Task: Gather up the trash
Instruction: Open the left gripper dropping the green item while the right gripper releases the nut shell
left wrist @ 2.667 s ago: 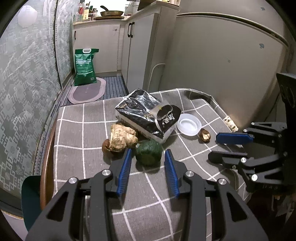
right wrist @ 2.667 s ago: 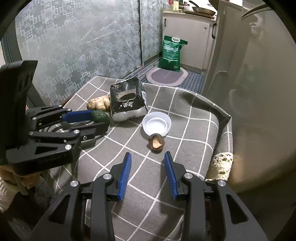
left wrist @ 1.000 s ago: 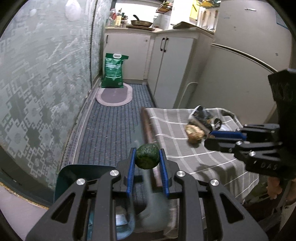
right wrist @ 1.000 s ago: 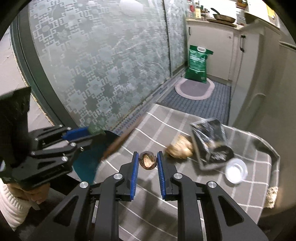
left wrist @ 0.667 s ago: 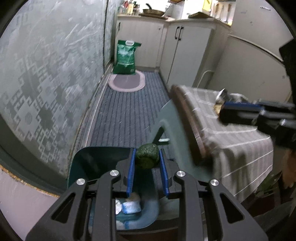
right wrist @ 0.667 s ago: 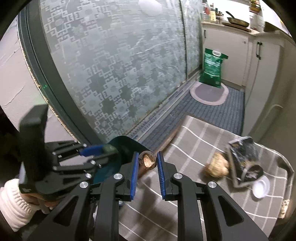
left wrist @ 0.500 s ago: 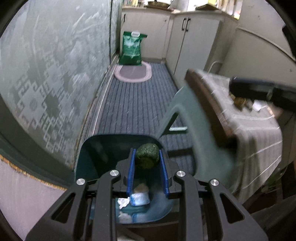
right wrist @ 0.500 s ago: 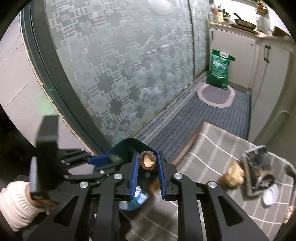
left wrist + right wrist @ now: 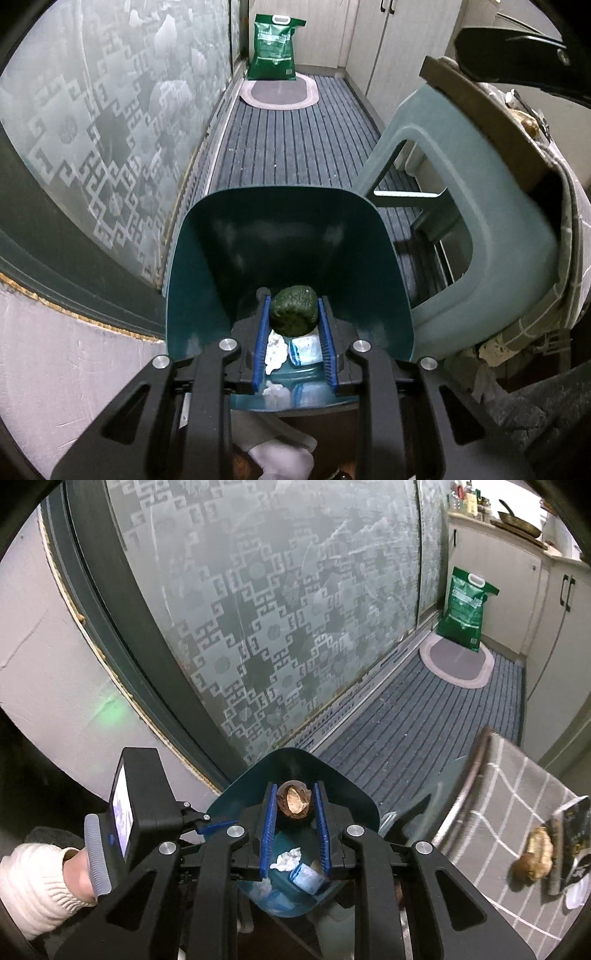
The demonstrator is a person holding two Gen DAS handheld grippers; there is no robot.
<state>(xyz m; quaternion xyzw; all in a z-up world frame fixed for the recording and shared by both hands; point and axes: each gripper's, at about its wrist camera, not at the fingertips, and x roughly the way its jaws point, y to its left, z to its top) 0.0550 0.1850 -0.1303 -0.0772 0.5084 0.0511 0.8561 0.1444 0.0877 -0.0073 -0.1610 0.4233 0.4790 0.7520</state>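
Both grippers hang over the teal bin, mouth directly below. Left gripper clamps a green lump; right gripper clamps a brown shell. Left sits deeper.

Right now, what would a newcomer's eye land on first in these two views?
The dark teal bin on the floor by the frosted glass door, with each tool poised over it. The left tool clamps a green lump; the right tool clamps a brown husk. White scraps already lie inside.
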